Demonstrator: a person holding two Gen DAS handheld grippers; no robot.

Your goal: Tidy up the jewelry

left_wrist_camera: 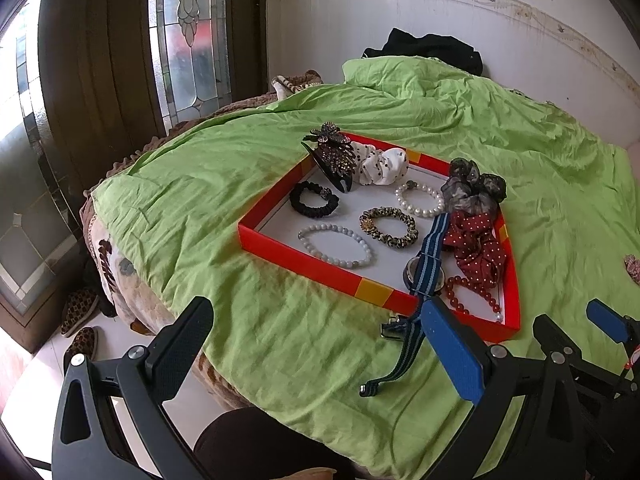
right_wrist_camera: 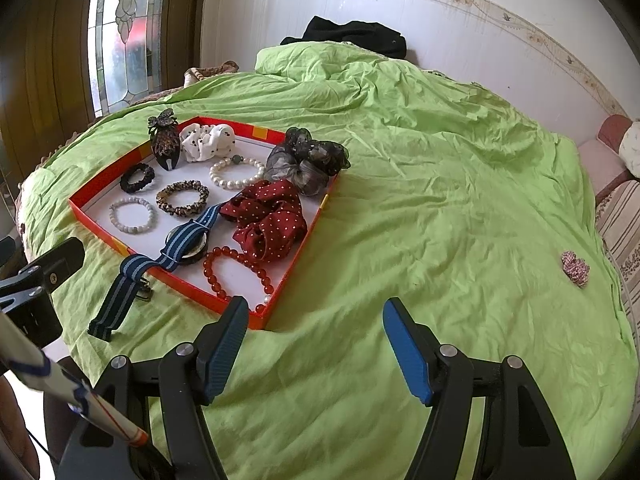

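A red tray (left_wrist_camera: 304, 265) (right_wrist_camera: 96, 222) lies on the green bed cover. In it are a butterfly hair claw (left_wrist_camera: 334, 152), a white dotted scrunchie (left_wrist_camera: 384, 166), a black hair tie (left_wrist_camera: 314, 199), a pearl bracelet (left_wrist_camera: 420, 200), a leopard hair tie (left_wrist_camera: 388, 226), a grey bead bracelet (left_wrist_camera: 336, 245), a red dotted scrunchie (left_wrist_camera: 476, 248), a grey scrunchie (left_wrist_camera: 474, 188) and a red bead bracelet (right_wrist_camera: 236, 270). A watch with a blue striped strap (left_wrist_camera: 424, 276) (right_wrist_camera: 172, 248) hangs over the tray's near rim. A small pink floral piece (right_wrist_camera: 575, 268) lies apart at the right. My left gripper (left_wrist_camera: 320, 344) is open and empty before the tray. My right gripper (right_wrist_camera: 316, 344) is open and empty by the tray's near corner.
The green cover (right_wrist_camera: 440, 184) is rumpled and spreads over the whole bed. Black clothing (right_wrist_camera: 356, 34) lies at the far end by the tiled wall. Slippers (left_wrist_camera: 78, 320) sit on the floor at the left beside a door. A striped cushion (right_wrist_camera: 620, 224) is at the right edge.
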